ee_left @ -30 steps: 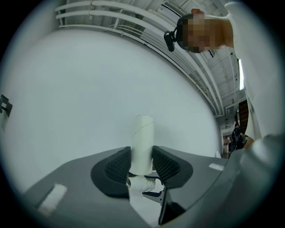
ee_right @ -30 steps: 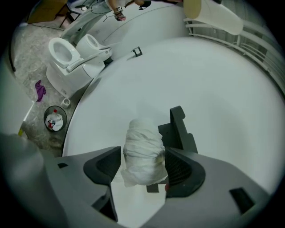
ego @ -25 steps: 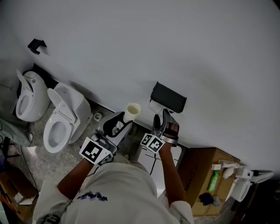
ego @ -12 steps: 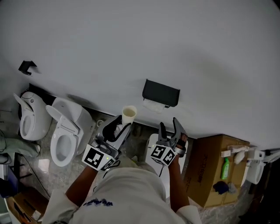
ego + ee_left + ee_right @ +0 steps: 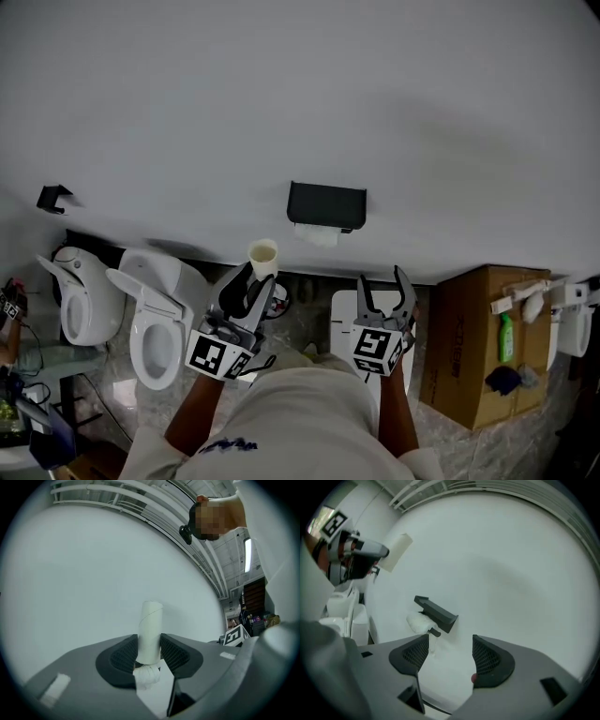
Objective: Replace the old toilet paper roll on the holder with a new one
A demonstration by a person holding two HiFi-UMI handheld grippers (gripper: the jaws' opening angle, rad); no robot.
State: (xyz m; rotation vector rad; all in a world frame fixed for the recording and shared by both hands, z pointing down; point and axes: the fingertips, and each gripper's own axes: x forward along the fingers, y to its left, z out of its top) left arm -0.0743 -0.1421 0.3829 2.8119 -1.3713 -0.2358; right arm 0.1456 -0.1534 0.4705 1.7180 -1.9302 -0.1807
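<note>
Cardboard tube, bare, stands upright between the jaws of the left gripper. Both ribbed pads press on its lower part, and a white wad sits just under it. In the head view the tube juts from that gripper towards the wall, below and to the left of the holder.

Right gripper: jaws spread, nothing between them. It points at the wall beneath the holder and touches neither.

Holder: black, fixed to the wall, with a white roll hanging under its shelf, well apart from both grippers.

Surroundings, head view: two white toilets stand by the wall to the left of the grippers. A brown box stands on the floor to their right, with a green bottle at its far edge. The person's forearms and pale shirt fill the lower middle.
</note>
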